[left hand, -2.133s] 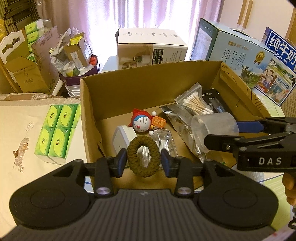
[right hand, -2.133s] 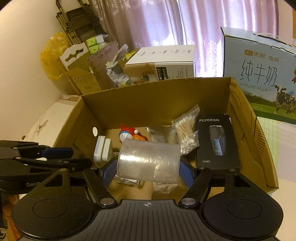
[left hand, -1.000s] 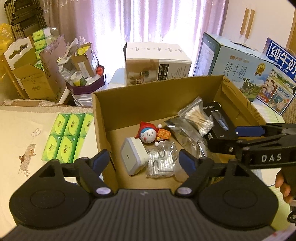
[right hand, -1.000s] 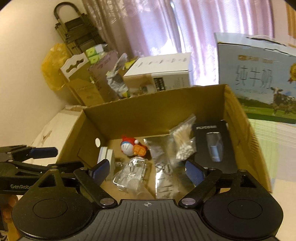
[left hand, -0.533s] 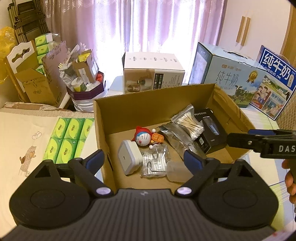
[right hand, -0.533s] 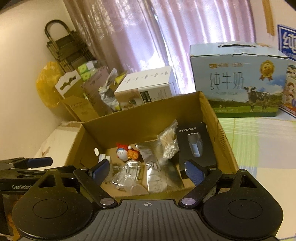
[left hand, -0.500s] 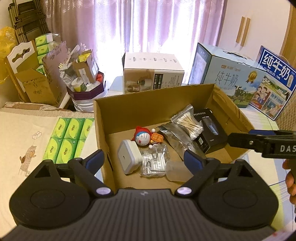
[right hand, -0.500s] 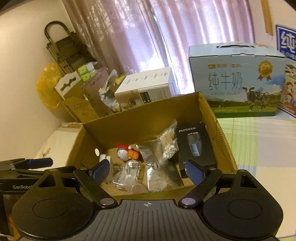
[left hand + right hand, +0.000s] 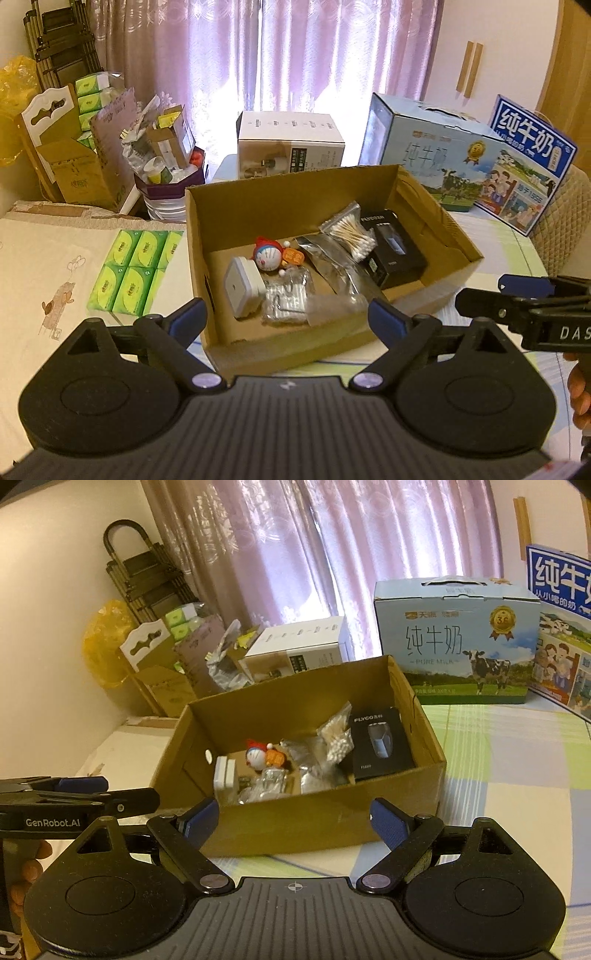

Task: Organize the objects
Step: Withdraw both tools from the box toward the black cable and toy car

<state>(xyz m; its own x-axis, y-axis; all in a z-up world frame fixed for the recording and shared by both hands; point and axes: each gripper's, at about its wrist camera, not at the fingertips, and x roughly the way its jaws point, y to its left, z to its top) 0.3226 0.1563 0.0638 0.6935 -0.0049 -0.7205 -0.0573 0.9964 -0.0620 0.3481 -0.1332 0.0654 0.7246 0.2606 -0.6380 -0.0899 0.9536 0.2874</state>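
Note:
An open cardboard box (image 9: 291,177) (image 9: 430,738) holds a blue-and-red cartoon toy (image 9: 267,255) (image 9: 257,757), a white adapter (image 9: 243,286) (image 9: 225,775), a bag of cotton swabs (image 9: 351,232) (image 9: 338,738), a black shaver box (image 9: 391,247) (image 9: 380,742), foil and clear bags, and a clear cup (image 9: 332,307) lying on its side. My left gripper (image 9: 286,315) hangs open and empty, above and in front of the box's near wall. My right gripper (image 9: 295,814) is open and empty too, near the box's front.
Green tissue packs (image 9: 136,269) lie on the cream cloth left of the box. Milk cartons (image 9: 436,162) (image 9: 454,642) and a white carton (image 9: 290,147) stand behind it. Piled cardboard and bags fill the far left. A checked cloth (image 9: 517,775) spreads to the right.
The left gripper let go of a brown hair tie and the right one of the clear cup, both over the box. Both opened wide, then drew back and up from it.

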